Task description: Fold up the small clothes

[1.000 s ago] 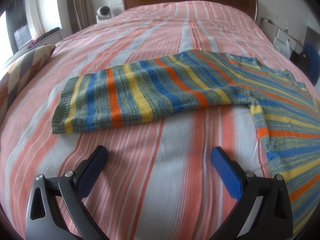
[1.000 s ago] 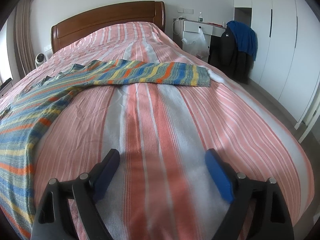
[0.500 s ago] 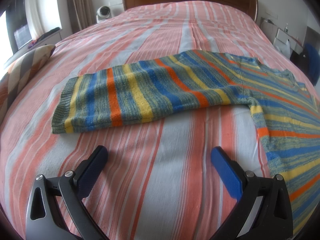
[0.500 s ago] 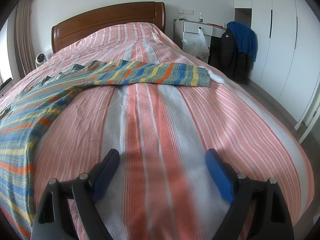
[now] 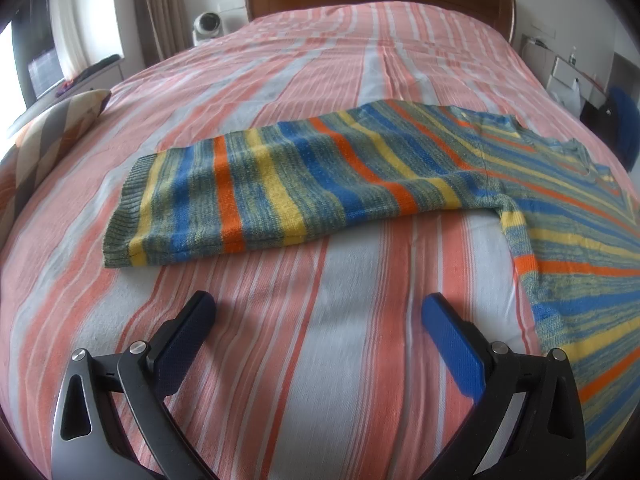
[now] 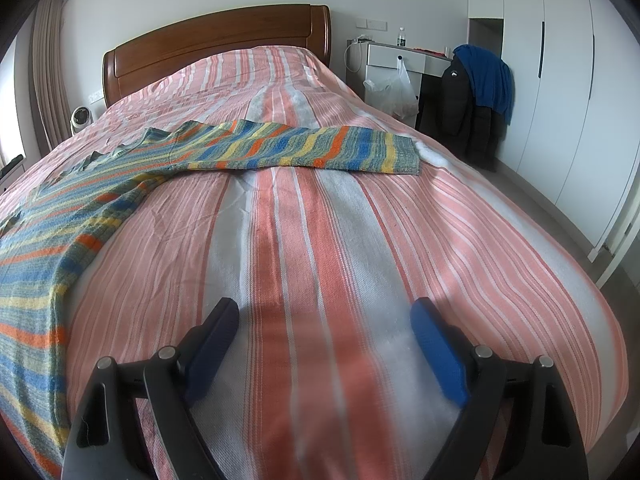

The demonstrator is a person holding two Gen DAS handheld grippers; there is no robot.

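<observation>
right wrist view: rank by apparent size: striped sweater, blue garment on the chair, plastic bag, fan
1. striped sweater, cut off at the frame edge
2. blue garment
3. plastic bag, close to the garment, so order unsure
4. fan

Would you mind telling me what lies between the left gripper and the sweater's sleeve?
Only bare striped bedspread separates the left gripper, jaws open, from the striped sweater sleeve; the left wrist view shows this.

soft daylight, window glare left | fisheye edge warp | near foreground blurred
</observation>
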